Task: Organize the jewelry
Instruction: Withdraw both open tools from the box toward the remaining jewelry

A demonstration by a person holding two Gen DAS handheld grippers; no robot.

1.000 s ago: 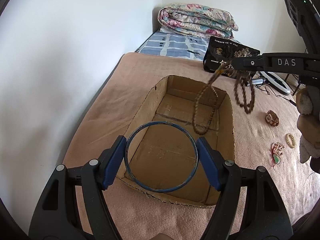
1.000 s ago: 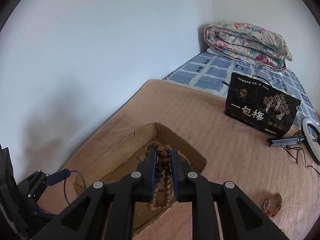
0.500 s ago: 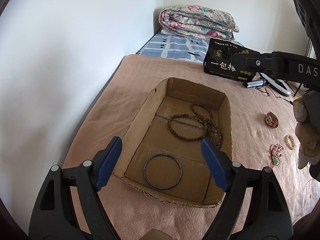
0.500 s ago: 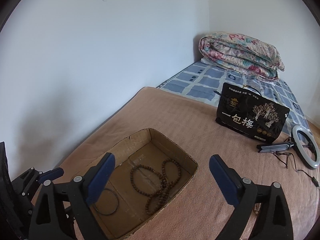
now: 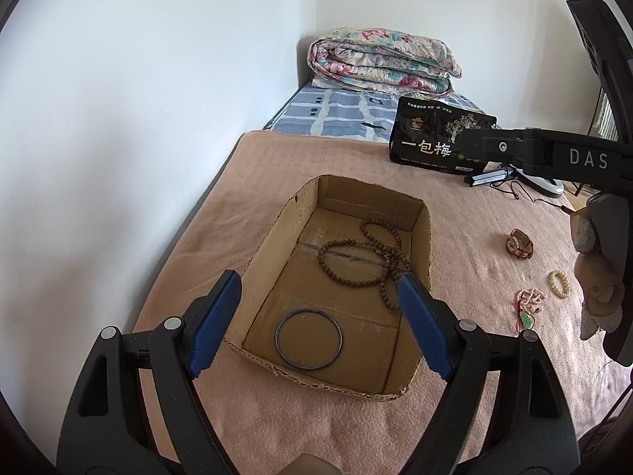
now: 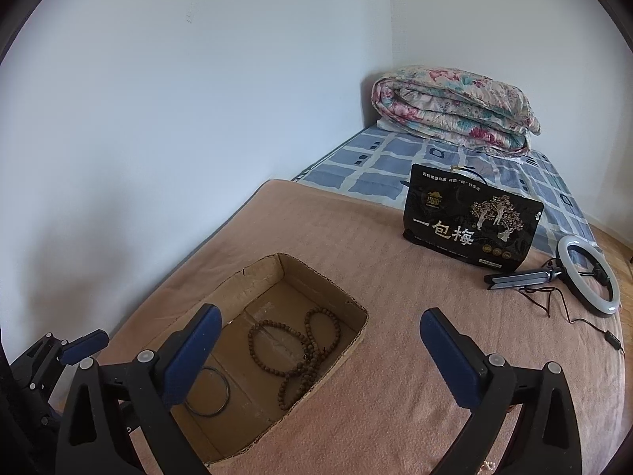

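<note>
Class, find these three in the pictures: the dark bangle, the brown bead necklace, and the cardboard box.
dark bangle [image 5: 308, 368]: left wrist view, near edge of the ring.
brown bead necklace [image 5: 358, 282]: left wrist view, lower strand of beads.
cardboard box [image 5: 421, 245]: left wrist view, inner right wall.

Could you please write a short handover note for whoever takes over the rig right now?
Left claw: open, empty, above the cardboard box.
Right claw: open, empty, near the box's right side.
Done: dark bangle and brown bead necklace lie inside the box.
Left: watch, cream bead bracelet and pink beaded piece with green pendant lie on the blanket right of the box.
</note>
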